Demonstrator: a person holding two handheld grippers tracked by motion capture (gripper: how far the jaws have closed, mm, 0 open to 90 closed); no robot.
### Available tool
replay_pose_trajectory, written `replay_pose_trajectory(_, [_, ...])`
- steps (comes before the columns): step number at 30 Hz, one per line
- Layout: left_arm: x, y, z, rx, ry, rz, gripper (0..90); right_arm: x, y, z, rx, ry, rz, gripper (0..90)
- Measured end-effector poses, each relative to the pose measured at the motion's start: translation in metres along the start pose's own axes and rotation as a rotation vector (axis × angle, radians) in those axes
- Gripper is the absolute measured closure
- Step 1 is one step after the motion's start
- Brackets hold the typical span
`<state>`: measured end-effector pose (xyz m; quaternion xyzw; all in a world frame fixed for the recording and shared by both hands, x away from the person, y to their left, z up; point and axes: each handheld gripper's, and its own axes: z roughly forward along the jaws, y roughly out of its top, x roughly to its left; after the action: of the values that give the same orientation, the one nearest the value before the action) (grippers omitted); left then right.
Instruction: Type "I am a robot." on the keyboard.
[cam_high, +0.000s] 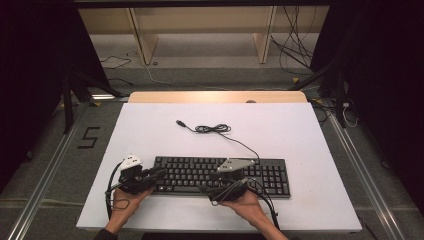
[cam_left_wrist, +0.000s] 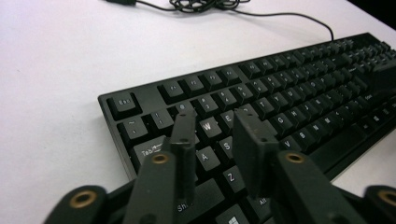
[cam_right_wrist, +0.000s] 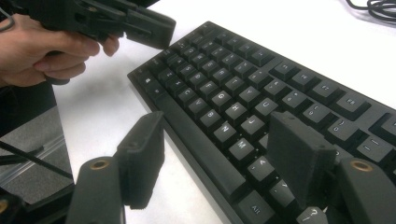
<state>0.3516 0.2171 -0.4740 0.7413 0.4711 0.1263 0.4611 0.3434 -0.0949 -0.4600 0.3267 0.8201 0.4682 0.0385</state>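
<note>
A black keyboard (cam_high: 220, 175) lies flat on the white tabletop (cam_high: 300, 135), near the front edge. Its cable (cam_high: 212, 129) coils behind it and ends in a loose USB plug (cam_high: 180, 122). My left gripper (cam_high: 161, 172) hovers over the keyboard's left end, its jaws a narrow gap apart above the W, A and S keys (cam_left_wrist: 215, 116), holding nothing. My right gripper (cam_high: 206, 190) points left along the keyboard's front edge. It is wide open (cam_right_wrist: 219, 123), with one jaw over the bottom key rows and the other off the front edge. The left gripper (cam_right_wrist: 154, 28) and its hand (cam_right_wrist: 42, 51) show beyond.
A wooden strip (cam_high: 215, 96) borders the table's far edge, with shelf legs and loose floor cables (cam_high: 295, 55) beyond. Metal rails run down both sides, and a "5" (cam_high: 89, 137) is marked on the floor at left. Bare white surface lies behind and right of the keyboard.
</note>
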Motion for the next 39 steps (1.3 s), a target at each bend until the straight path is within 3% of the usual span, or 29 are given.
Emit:
replay_pose_trajectory(10, [-0.003, 0.000, 0.008, 0.064, 0.009, 0.032, 88.7, 0.000, -0.003, -0.002, 0.001, -0.003, 0.003, 35.5])
replay_pose_trajectory(31, [-0.001, 0.000, 0.019, 0.135, 0.028, 0.037, 89.0, 0.003, -0.004, -0.006, -0.011, 0.003, -0.004, 33.0])
replay_pose_trajectory(39, [-0.003, 0.000, 0.019, 0.135, 0.032, 0.033, 89.0, 0.003, -0.003, -0.007, -0.015, -0.001, 0.000, 32.9])
